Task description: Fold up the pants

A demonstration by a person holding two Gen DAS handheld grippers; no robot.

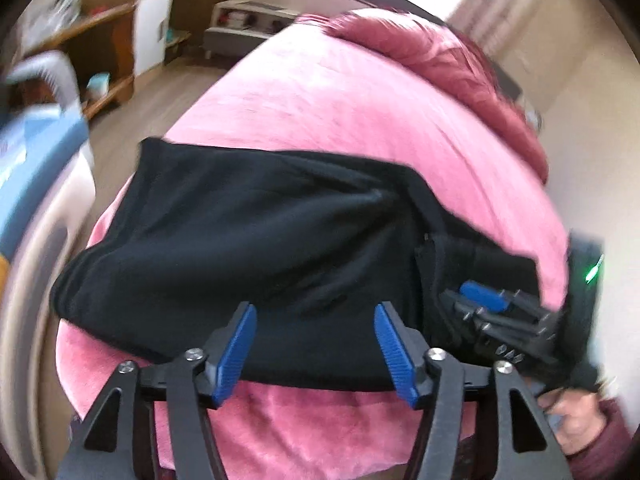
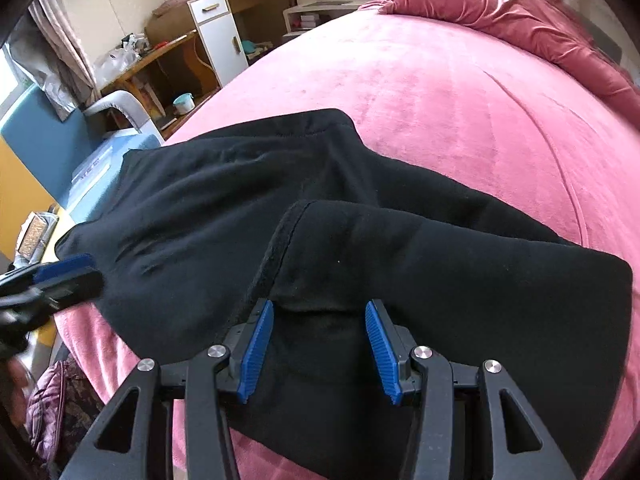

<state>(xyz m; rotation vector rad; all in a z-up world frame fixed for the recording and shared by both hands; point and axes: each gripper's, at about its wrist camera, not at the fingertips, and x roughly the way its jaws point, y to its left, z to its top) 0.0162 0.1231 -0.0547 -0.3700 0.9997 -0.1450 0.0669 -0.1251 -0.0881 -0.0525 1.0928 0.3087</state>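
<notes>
Black pants (image 1: 248, 240) lie folded in a thick bundle across the near part of a pink bed (image 1: 340, 100). My left gripper (image 1: 316, 320) is open, its blue pads just above the near edge of the pants, holding nothing. My right gripper (image 2: 320, 316) is open over the right end of the pants (image 2: 400, 248), where a folded layer with a seamed edge lies on top. The right gripper also shows in the left wrist view (image 1: 484, 300) at the right end of the pants. The left gripper shows in the right wrist view (image 2: 60, 276) at the left edge.
A dark pink duvet (image 2: 520, 24) is bunched at the far end of the bed. Left of the bed are a wooden desk (image 2: 160, 56), a white cabinet (image 2: 220, 36), a grey chair (image 2: 120, 108) and a blue box (image 1: 36, 148).
</notes>
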